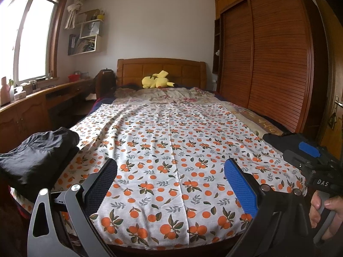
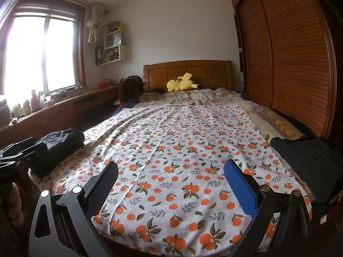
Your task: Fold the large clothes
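A white sheet printed with oranges (image 1: 171,132) (image 2: 182,132) lies spread flat over the bed. On its left edge rests a folded black garment (image 1: 38,156) (image 2: 60,145). Another black garment (image 2: 306,162) (image 1: 276,138) lies in a heap on the bed's right edge. My left gripper (image 1: 171,171) hovers open over the near end of the sheet, holding nothing. My right gripper (image 2: 171,169) is also open and empty above the sheet's near end; it shows from the side in the left wrist view (image 1: 310,160), held by a hand (image 1: 328,209).
A yellow plush toy (image 1: 157,81) sits by the wooden headboard (image 1: 160,68) on a flowered quilt (image 1: 171,95). A slatted wardrobe (image 1: 268,64) runs along the right side. A desk (image 1: 32,105) with bottles stands under the window at left.
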Available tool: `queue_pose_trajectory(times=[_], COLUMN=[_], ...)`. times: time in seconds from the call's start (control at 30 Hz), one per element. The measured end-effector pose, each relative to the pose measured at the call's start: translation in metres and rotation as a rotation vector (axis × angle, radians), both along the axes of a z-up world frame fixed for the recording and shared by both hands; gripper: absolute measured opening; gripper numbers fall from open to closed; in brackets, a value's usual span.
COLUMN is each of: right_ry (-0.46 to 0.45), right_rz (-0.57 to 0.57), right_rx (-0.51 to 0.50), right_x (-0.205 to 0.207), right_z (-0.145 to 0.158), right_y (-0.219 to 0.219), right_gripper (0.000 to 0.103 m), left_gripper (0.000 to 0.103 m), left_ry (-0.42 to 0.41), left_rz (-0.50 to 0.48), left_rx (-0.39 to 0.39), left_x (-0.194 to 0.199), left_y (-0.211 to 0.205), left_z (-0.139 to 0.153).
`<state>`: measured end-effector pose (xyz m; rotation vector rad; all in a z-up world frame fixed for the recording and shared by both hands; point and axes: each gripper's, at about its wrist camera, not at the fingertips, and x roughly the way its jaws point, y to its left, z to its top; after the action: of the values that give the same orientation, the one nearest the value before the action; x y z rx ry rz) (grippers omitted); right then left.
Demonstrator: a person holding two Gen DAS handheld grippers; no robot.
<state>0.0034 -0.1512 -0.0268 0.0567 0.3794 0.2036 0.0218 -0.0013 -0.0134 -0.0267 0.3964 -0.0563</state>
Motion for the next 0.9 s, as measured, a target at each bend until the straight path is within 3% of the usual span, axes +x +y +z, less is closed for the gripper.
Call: queue_pose_trajectory(times=[0.9], right_ry=[-0.001], right_rz=[0.0], right_rx=[0.0], right_x=[-0.0016], right_z=[-0.0011], right_y=[0.0008], right_gripper=[0.095], left_gripper=[0.1], left_ry=[-0.016], left_rz=[-0.002], left_rx=[0.004], left_x=[-0.0045], left_y=[0.0029], left_z=[0.0022])
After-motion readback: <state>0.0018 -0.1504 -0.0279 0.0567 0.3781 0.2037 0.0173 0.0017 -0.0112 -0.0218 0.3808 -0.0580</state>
